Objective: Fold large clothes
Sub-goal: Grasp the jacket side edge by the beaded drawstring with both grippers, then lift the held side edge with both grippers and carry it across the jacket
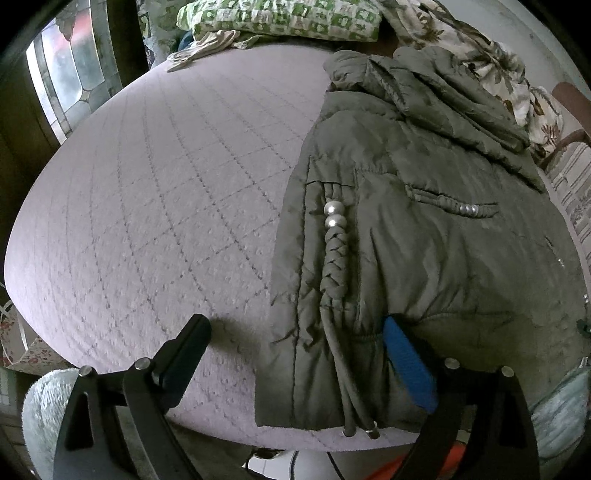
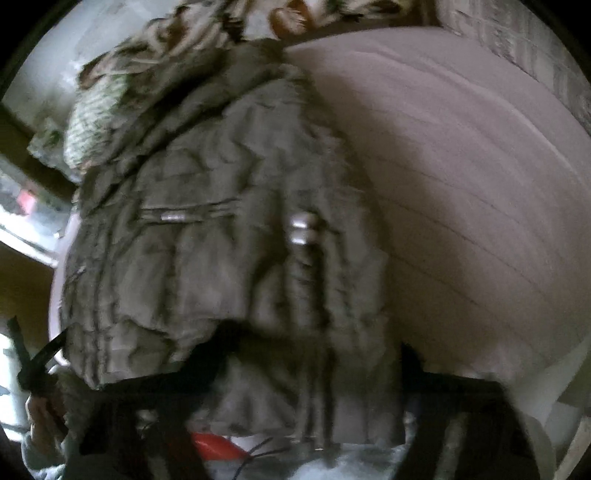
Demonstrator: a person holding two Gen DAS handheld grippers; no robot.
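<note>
An olive-green padded jacket (image 1: 424,229) lies on the lilac quilted bed (image 1: 155,206), hood at the far end, folded lengthwise with a braided cord and silver beads (image 1: 335,216) along its left edge. My left gripper (image 1: 295,328) is open over the jacket's near hem; its blue-padded finger (image 1: 406,365) rests on the fabric, the other black finger (image 1: 184,354) is over bare bed. The right wrist view is blurred: the jacket (image 2: 221,258) fills it, and my right gripper (image 2: 310,343) is open around the hem, both dark fingers only partly visible.
A green checked pillow (image 1: 280,18) and a floral cloth (image 1: 491,62) lie at the bed's far end. A window (image 1: 62,74) is far left. A pale fluffy towel (image 1: 40,413) hangs at the near left. The bed's edge (image 1: 221,428) is just below the grippers.
</note>
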